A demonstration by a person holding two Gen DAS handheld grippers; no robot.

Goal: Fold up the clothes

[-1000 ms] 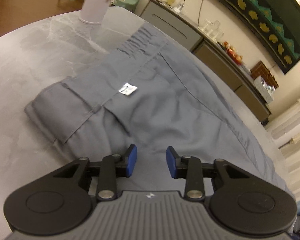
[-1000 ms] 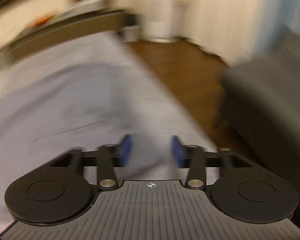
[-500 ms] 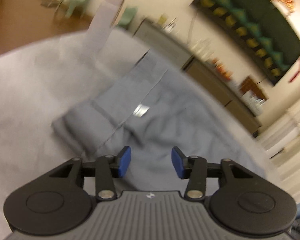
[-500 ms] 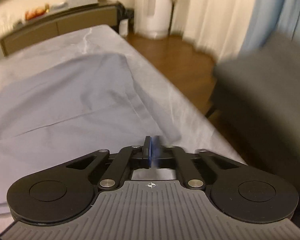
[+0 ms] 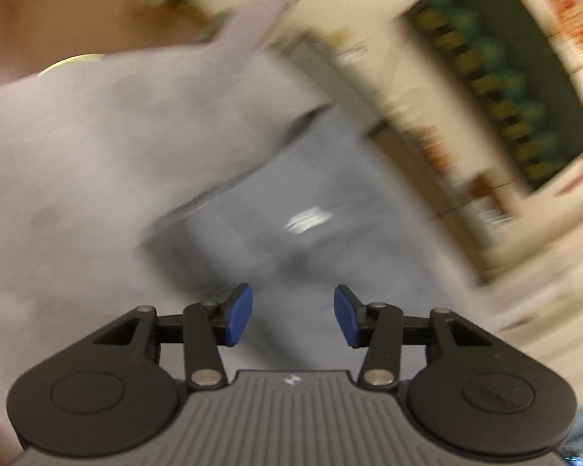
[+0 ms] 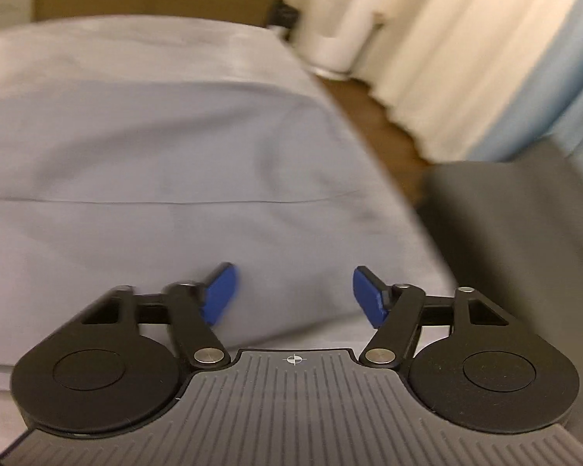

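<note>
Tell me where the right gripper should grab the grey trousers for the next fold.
Probably the far leg end of the grey trousers, coming from the table's right side: that hem lies flat, free at the edge. The right gripper, jaws opening, has nothing between them.

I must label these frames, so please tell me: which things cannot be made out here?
- Left wrist view: white tag on the grey garment, print lost to motion blur.
- Left wrist view: shelf items, smeared.
- Right wrist view: garment's near edge, hidden behind the right gripper.
- Right wrist view: dark seat, cut off by the frame edge.
</note>
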